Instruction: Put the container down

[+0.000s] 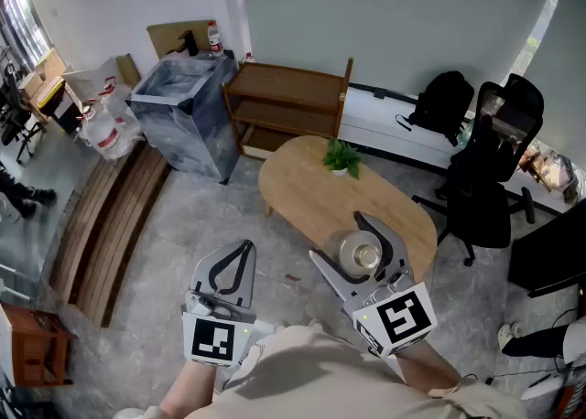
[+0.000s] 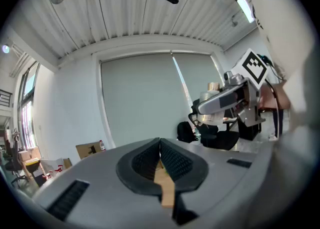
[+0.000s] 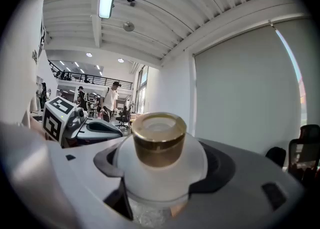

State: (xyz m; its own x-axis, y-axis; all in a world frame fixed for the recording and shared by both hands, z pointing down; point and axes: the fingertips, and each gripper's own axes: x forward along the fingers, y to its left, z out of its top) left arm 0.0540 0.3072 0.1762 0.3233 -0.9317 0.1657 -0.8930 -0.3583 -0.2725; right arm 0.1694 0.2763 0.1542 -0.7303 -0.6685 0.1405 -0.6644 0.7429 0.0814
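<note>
One gold-necked white container (image 3: pixel 159 165), clamped in right tongs (image 3: pixel 162 157)

We lose the white, gold-capped container (image 3: pixel 158 145) at six o'clock, its base cut off; the distant people (image 3: pixel 107 98) at nine o'clock are too small to make out.

Oval light-wood bench (image 1: pixel 302 193), standing on mottled grey floor (image 1: pixel 201 225). Carries a small potted plant (image 1: pixel 341 159), upright, near the far end. On the floor: long wooden slats (image 1: pixel 105 234) lying at left, a low wooden shelf unit (image 1: pixel 288 102) beyond, a black office chair (image 1: pixel 490 188) at right.
</note>
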